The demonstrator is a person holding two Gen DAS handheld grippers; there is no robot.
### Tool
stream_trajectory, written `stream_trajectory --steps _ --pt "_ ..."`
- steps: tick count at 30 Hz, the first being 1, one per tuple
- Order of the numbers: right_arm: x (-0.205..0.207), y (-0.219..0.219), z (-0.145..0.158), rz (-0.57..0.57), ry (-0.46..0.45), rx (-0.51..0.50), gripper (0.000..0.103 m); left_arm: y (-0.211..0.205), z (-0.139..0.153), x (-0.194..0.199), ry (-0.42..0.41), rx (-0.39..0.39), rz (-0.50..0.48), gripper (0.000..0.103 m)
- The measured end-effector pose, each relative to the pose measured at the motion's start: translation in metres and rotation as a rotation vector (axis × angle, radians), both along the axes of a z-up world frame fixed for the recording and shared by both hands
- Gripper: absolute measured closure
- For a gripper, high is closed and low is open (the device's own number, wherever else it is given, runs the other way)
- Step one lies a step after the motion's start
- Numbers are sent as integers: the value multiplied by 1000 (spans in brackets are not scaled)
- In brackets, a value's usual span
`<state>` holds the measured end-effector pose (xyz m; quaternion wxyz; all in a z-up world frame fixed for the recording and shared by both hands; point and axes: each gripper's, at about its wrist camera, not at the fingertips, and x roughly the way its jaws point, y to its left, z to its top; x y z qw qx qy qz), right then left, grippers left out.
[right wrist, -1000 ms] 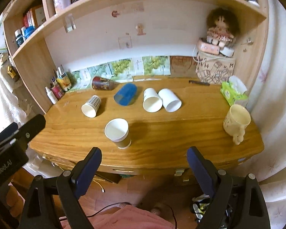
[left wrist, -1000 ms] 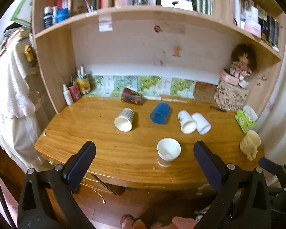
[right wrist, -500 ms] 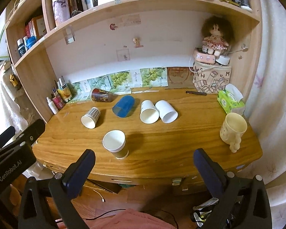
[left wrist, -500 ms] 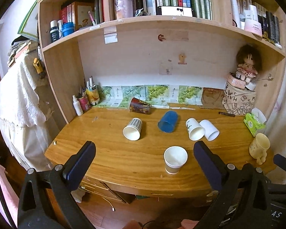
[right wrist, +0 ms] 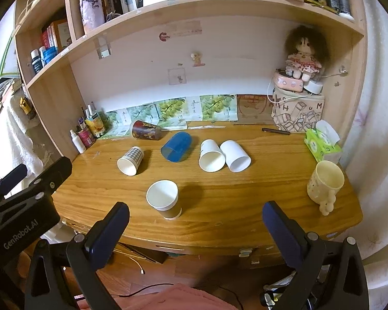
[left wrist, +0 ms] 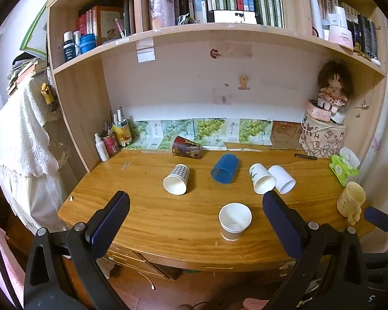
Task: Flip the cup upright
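Observation:
Several cups lie on their sides on the wooden desk (left wrist: 147, 217): a checked paper cup (left wrist: 176, 182) (right wrist: 131, 160), a blue plastic cup (left wrist: 225, 171) (right wrist: 177, 146), a leaf-print white cup (left wrist: 261, 181) (right wrist: 211, 155), a plain white cup (left wrist: 282, 179) (right wrist: 236, 155) and a dark red cup (left wrist: 186, 147) (right wrist: 145, 130) at the back. One paper cup (left wrist: 234, 221) (right wrist: 164, 199) stands upright near the front. My left gripper (left wrist: 194, 206) and right gripper (right wrist: 195, 217) are open and empty, held back at the desk's front edge.
A cream mug (right wrist: 324, 183) stands upright at the right, by a green tissue box (right wrist: 322, 144). A patterned box with a doll (right wrist: 297, 113) sits back right. Bottles (left wrist: 111, 139) cluster back left. Bookshelves hang overhead. The left gripper's body (right wrist: 23, 206) shows at the left.
Both grippers have risen and tilted up, so the shelves show more and the desk sits lower in view. No cup has moved.

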<state>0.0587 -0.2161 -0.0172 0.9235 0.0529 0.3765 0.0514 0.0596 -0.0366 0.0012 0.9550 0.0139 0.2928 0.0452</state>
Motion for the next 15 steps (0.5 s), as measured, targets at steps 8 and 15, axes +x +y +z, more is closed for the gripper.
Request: stream_trajectory --steps 8,15 --pt "7 1 -3 9 18 -7 0 -3 -1 3 -2 3 -4 0" --pt "10 0 -5 14 29 -6 0 -4 1 3 -13 6 13 0"
